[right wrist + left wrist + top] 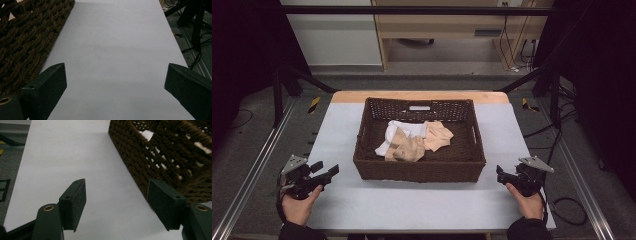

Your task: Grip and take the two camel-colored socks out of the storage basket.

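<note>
A dark brown woven basket [419, 169] stands in the middle of the white table [342, 125]. Inside it lie a white cloth [404, 129] and beige cloths [437, 136], bunched together. My left gripper [326, 172] rests at the table's front left, held by a hand, open and holding nothing. In the left gripper view its jaws stand apart over the bare table, with the basket's wall [160, 157] to the right. My right gripper [501, 173] sits at the front right, also open with nothing between its jaws; the basket's side [27, 40] lies to its left.
The table has bare white strips left and right of the basket and along the front edge [412, 227]. Metal rails [257, 160] run along both sides on the floor. Cables [569, 210] lie on the floor at right. A wooden cabinet [452, 30] stands beyond the table.
</note>
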### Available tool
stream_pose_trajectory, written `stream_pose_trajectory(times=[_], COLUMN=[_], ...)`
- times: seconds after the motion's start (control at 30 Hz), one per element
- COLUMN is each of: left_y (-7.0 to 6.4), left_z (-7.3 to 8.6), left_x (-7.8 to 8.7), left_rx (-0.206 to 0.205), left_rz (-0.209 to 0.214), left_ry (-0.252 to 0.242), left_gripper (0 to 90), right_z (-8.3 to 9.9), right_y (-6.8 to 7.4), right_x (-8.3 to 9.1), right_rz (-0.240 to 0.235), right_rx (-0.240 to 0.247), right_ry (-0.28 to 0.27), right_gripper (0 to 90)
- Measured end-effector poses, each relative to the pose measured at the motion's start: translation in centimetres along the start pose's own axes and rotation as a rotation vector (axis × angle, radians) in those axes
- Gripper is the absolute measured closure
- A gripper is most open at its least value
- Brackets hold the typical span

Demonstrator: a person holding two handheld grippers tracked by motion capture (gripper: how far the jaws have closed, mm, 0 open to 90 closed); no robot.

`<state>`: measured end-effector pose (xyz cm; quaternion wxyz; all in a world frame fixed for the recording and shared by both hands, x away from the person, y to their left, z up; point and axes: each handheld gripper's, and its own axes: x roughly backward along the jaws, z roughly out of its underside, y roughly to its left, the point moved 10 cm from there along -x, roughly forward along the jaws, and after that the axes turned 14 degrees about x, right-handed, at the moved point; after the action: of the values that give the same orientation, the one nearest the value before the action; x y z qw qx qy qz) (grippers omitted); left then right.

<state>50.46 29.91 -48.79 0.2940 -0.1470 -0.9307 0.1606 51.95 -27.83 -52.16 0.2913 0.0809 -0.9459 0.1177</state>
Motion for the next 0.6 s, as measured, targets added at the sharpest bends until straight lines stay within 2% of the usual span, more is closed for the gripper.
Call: stream_pose_trajectory(times=[0.13,0.23,0.3,0.43,0.6], left_y=[-0.5,-0.7,-0.9,-1.5,-3.1], left_z=[-0.5,-0.8,-1.0,-1.8,-3.0], left_x=[0.5,0.6,0.7,0.5,0.7], left_rx=[-0.002,-0.001,0.011,0.007,-0.011], left_rz=[0.011,0.015,0.016,0.023,0.062], left_ry=[-0.019,-0.031,-0.037,-0.043,-0.060], left_gripper=[33.2,34.2,34.3,34.5,34.2], right_z=[-0.1,-0.1,-0.1,-0.1,-0.1], right_y=[0.2,0.2,0.3,0.5,0.6], right_x=[0.1,0.3,0.3,0.2,0.4], right_rz=[-0.003,0.001,-0.005,-0.001,-0.006], right_rx=[0.011,0.000,-0.001,0.016,0.024], right_ry=[-0.002,-0.011,-0.010,-0.008,-0.012], right_gripper=[4.6,4.4,4.4,4.4,4.4])
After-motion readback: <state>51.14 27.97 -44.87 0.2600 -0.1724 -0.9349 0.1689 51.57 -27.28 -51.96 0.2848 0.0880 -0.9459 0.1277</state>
